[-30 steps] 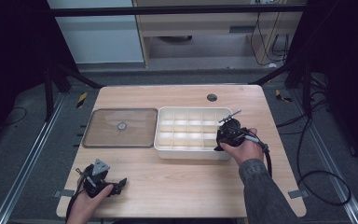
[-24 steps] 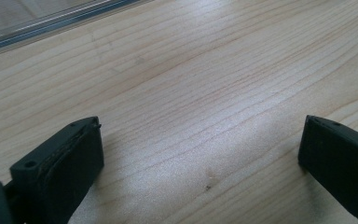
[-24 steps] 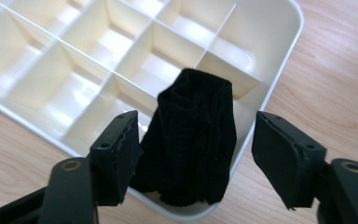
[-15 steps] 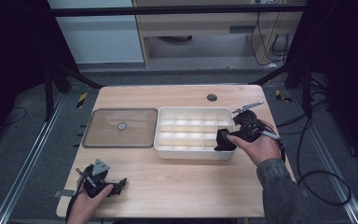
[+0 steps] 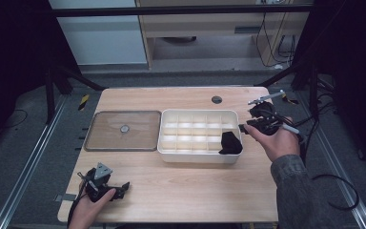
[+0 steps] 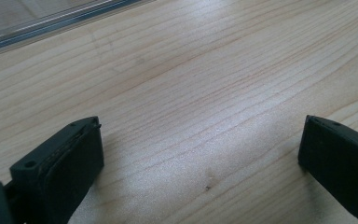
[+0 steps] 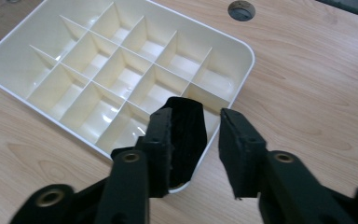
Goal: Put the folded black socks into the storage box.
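A white tray (image 5: 198,155) with several compartments stands in the middle of the table. A black, soft-looking thing (image 5: 229,142) sits in its front right corner compartment, sticking up above the rim. My right gripper (image 5: 246,127) hovers just right of that corner, raised off the table. In the right gripper view the jaws of my right gripper (image 7: 196,116) have just been closing but stand apart with nothing between them; the black thing (image 7: 189,140) lies below, in the tray (image 7: 242,53). My left gripper (image 5: 121,187) rests at the table's front left, and in its own view my left gripper (image 6: 200,135) stands wide open over bare wood.
A flat clear lid (image 5: 124,130) with a small centre knob lies left of the tray; its edge (image 6: 51,21) shows in the left gripper view. A round cable hole (image 5: 216,99) sits near the table's far edge. Cables trail off the right side.
My right gripper has risen and drawn back to the right from the tray's front right corner, leaving the black thing in that compartment. The left gripper has stayed put.
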`<control>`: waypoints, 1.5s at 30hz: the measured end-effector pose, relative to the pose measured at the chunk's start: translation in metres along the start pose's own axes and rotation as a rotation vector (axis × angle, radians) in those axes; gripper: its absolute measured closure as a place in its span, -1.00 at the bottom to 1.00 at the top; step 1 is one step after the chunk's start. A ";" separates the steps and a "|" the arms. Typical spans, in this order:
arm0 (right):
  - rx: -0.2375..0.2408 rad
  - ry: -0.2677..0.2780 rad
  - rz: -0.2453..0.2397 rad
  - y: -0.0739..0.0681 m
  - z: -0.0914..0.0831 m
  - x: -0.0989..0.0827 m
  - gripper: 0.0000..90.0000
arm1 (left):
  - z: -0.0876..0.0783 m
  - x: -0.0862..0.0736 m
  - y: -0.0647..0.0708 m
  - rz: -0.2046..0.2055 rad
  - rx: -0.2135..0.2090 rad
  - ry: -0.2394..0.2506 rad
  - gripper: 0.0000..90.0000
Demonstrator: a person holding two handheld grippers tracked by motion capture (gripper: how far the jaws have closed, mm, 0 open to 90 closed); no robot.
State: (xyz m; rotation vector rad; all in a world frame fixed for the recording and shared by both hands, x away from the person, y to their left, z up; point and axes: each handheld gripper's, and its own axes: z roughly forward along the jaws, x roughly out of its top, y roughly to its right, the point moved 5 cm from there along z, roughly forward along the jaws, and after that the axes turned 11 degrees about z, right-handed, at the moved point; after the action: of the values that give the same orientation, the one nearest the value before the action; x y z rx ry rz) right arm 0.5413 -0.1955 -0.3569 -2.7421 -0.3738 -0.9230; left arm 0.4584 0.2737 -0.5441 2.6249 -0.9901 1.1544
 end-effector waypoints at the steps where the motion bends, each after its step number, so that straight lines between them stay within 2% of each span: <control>1: 0.005 -0.001 0.000 -0.001 0.000 0.001 0.56 | 0.000 0.000 0.000 0.001 -0.001 -0.001 -1.00; 5: 0.007 -0.016 -0.007 -0.005 0.009 0.002 0.87 | 0.000 0.000 0.000 0.001 -0.001 0.000 -1.00; 9: 0.017 -0.039 -0.004 -0.011 0.024 0.000 0.98 | 0.000 0.000 0.000 0.003 -0.003 -0.001 -1.00; 19: 0.030 -0.103 -0.017 -0.024 0.058 -0.008 1.00 | 0.000 0.000 0.000 0.004 -0.004 0.000 -1.00; 26: 0.028 -0.120 -0.023 -0.031 0.069 -0.009 1.00 | 0.000 0.000 0.000 0.005 -0.004 0.000 -1.00; 31: 0.013 -0.139 -0.013 -0.029 0.076 -0.010 1.00 | 0.000 0.000 0.000 0.005 -0.005 0.000 -1.00; 33: 0.002 -0.141 -0.018 -0.025 0.079 -0.011 1.00 | 0.000 0.000 0.000 0.005 -0.005 0.000 -1.00; 35: -0.011 -0.144 -0.003 -0.021 0.081 -0.012 1.00 | 0.000 0.000 0.000 0.006 -0.005 0.000 -1.00; 41: -0.016 -0.150 0.020 -0.013 0.086 -0.016 1.00 | 0.000 0.000 0.000 0.005 -0.005 0.000 -1.00; 45: -0.025 -0.155 0.015 -0.011 0.089 -0.017 1.00 | 0.000 0.000 0.000 0.003 -0.004 0.001 -1.00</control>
State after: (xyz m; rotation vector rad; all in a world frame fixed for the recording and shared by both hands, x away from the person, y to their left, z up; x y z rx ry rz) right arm 0.5745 -0.1622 -0.4351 -2.8439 -0.3709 -0.7179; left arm 0.4584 0.2739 -0.5442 2.6204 -0.9962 1.1523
